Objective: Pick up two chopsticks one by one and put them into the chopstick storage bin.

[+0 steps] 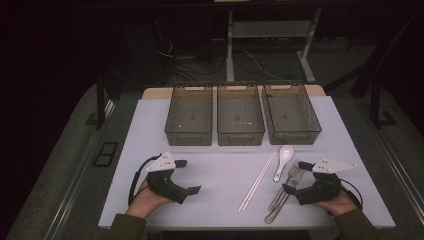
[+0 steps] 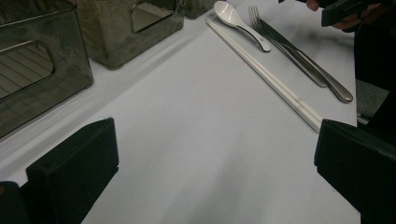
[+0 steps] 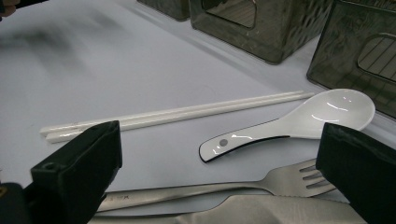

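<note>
On the white table mat (image 1: 220, 170) lie a pair of white chopsticks (image 1: 257, 181), a white spoon (image 1: 283, 161), a steel fork (image 1: 286, 182) and a steel knife (image 1: 285, 197), side by side at the right front. My right gripper (image 1: 297, 177) stands open just right of the fork and knife, its jaws wide apart over them. In the right gripper view the spoon (image 3: 303, 121), chopsticks (image 3: 177, 114), fork (image 3: 224, 186) and knife (image 3: 243, 212) lie between and ahead of the jaws. My left gripper (image 1: 187, 176) is open over bare mat at the left front, holding nothing.
Three empty grey see-through bins (image 1: 189, 117), (image 1: 240, 117), (image 1: 291, 115) stand in a row at the back of the mat. The left gripper view shows two bins (image 2: 37, 70), (image 2: 130, 28) ahead left and the cutlery far right. Bare mat lies between the grippers.
</note>
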### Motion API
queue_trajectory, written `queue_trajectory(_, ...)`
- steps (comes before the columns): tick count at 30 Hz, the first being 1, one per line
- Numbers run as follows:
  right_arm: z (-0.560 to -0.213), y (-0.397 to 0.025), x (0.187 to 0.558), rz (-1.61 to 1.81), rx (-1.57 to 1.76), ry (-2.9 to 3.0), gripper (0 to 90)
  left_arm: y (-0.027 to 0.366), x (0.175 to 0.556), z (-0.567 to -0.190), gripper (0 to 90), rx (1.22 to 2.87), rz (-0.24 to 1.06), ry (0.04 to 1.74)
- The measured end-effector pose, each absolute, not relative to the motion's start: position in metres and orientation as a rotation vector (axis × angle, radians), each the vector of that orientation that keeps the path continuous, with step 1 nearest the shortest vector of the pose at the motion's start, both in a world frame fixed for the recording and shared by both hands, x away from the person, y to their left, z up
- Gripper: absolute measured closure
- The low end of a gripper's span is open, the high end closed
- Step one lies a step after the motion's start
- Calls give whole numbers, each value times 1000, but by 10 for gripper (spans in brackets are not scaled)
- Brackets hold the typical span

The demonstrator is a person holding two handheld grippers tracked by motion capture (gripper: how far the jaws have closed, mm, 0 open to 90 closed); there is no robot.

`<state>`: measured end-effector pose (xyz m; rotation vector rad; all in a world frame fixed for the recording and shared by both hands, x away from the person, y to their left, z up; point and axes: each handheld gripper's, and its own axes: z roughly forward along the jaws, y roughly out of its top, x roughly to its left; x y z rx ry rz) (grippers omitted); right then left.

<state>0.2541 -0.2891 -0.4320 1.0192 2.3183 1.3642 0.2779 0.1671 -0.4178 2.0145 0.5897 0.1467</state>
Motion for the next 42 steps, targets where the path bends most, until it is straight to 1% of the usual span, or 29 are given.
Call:
queue_trajectory(10,-432,-290,255,1373,1024,2314,4,163,278,-417,0,2013,140,592)
queue_trajectory(22,-432,-290,254,1378,1028,2308,4,149,276,-418,0,2018,122,587)
queue_trajectory(29,-432,-290,254,1378,1020,2312,4,137,272,-416,32,2017,110,555)
queue_trajectory(32,-432,-290,254,1375,1026,2312,4,132,271,-416,68,2006,111,556)
queue_trajectory(35,-432,-290,254,1375,1030,2310,4,126,269,-417,136,2009,106,545)
queue_trajectory(37,-432,-290,255,1375,1029,2312,4,123,268,-418,163,2009,104,544)
queue_trajectory(39,-432,-290,255,1375,1029,2314,4,116,266,-420,209,2002,74,535)
queue_trajectory(42,-432,-290,256,1377,1027,2313,4,112,264,-421,274,2000,67,528)
